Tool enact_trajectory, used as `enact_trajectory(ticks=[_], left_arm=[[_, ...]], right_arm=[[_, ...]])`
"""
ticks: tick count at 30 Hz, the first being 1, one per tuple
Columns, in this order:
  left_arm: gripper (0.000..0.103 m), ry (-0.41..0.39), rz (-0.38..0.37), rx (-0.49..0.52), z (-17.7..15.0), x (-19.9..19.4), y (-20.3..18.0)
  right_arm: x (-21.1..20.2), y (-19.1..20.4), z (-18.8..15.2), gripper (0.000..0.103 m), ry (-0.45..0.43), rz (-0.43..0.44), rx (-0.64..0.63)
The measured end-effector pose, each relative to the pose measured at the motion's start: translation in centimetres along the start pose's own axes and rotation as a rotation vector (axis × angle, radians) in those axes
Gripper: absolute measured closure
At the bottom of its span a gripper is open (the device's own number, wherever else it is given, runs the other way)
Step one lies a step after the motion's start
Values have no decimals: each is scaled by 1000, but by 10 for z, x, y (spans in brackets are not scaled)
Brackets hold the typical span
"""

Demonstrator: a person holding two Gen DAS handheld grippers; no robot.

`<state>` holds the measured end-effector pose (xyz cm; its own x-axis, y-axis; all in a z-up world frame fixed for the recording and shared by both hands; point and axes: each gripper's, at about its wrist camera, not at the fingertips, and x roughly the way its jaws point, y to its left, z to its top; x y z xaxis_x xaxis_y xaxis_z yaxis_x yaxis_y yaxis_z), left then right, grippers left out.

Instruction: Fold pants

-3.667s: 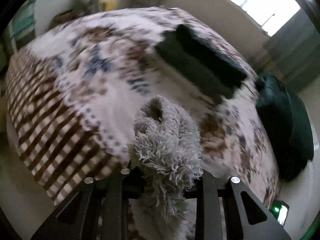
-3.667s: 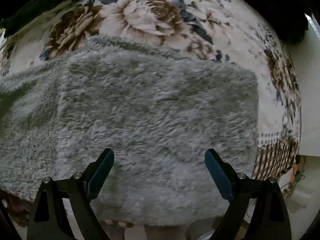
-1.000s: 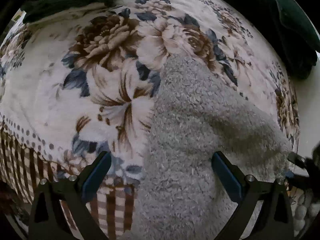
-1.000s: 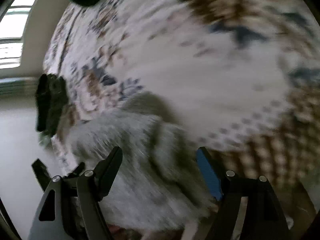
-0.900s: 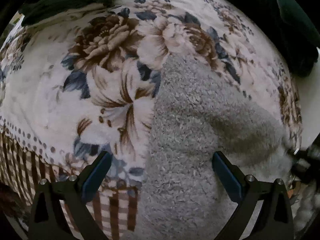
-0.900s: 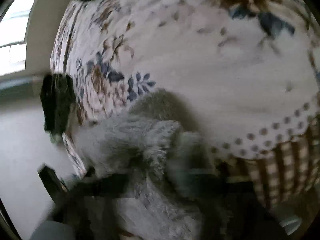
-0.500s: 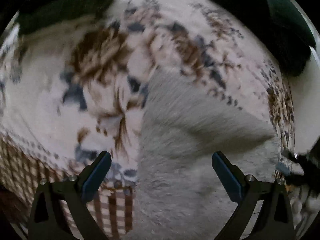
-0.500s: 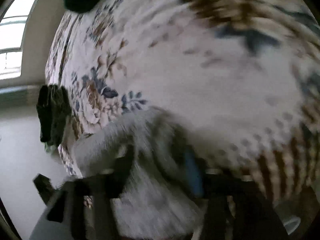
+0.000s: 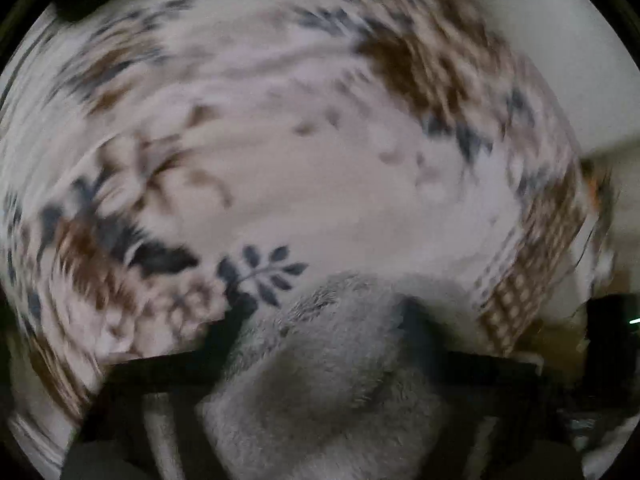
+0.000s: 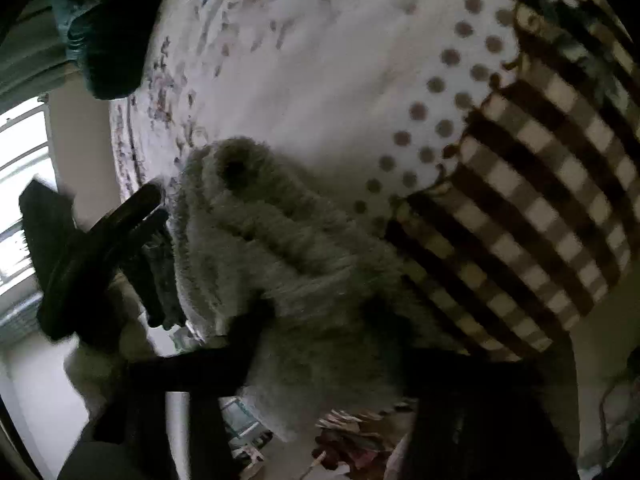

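The grey fluffy pants (image 9: 320,364) lie bunched at the near edge of a bed with a floral blanket (image 9: 320,168). My left gripper (image 9: 326,316) has its fingers closed in on a thick fold of the pants. The view is motion-blurred. In the right wrist view my right gripper (image 10: 316,312) is shut on another bunch of the same pants (image 10: 280,240), lifted over the checked border of the blanket (image 10: 520,208). The left gripper's body (image 10: 92,256) shows at the left.
A dark green cushion (image 10: 104,28) lies at the far end of the bed. A bright window (image 10: 20,184) is at the left. The blanket's checked edge (image 9: 532,264) drops off at the right. Floor clutter (image 10: 344,440) shows below the bed edge.
Both grippers were open over the pants a second ago. Now both have closed on folds of the grey pants, and the left gripper has swung quickly, blurring its view.
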<state>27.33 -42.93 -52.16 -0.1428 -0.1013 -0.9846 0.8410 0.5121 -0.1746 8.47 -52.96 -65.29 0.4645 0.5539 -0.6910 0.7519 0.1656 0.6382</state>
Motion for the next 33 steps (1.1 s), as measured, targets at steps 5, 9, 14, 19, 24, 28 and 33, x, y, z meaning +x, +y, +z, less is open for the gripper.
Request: enact_trajectory(ticks=[5, 9, 14, 19, 24, 28, 33], left_arm=[[97, 10, 30, 9, 6, 17, -2], [97, 41, 41, -10, 6, 31, 9], [93, 14, -53, -37, 0, 21, 5], [40, -78, -202, -75, -8, -24, 19], [32, 6, -145, 109, -8, -12, -17], [61, 62, 1, 207, -7, 27, -42], [58, 42, 4, 92, 2, 36, -32]], right_arm=[[-18, -2, -14, 88, -74, -46, -11], [-18, -21, -23, 89, -53, -81, 31], [-15, -38, -21, 85, -23, -37, 73], [-22, -6, -12, 35, -14, -34, -20], [-7, 14, -2, 35, 15, -60, -51], [0, 15, -4, 82, 0, -123, -60], [6, -10, -5, 82, 46, -215, -12]])
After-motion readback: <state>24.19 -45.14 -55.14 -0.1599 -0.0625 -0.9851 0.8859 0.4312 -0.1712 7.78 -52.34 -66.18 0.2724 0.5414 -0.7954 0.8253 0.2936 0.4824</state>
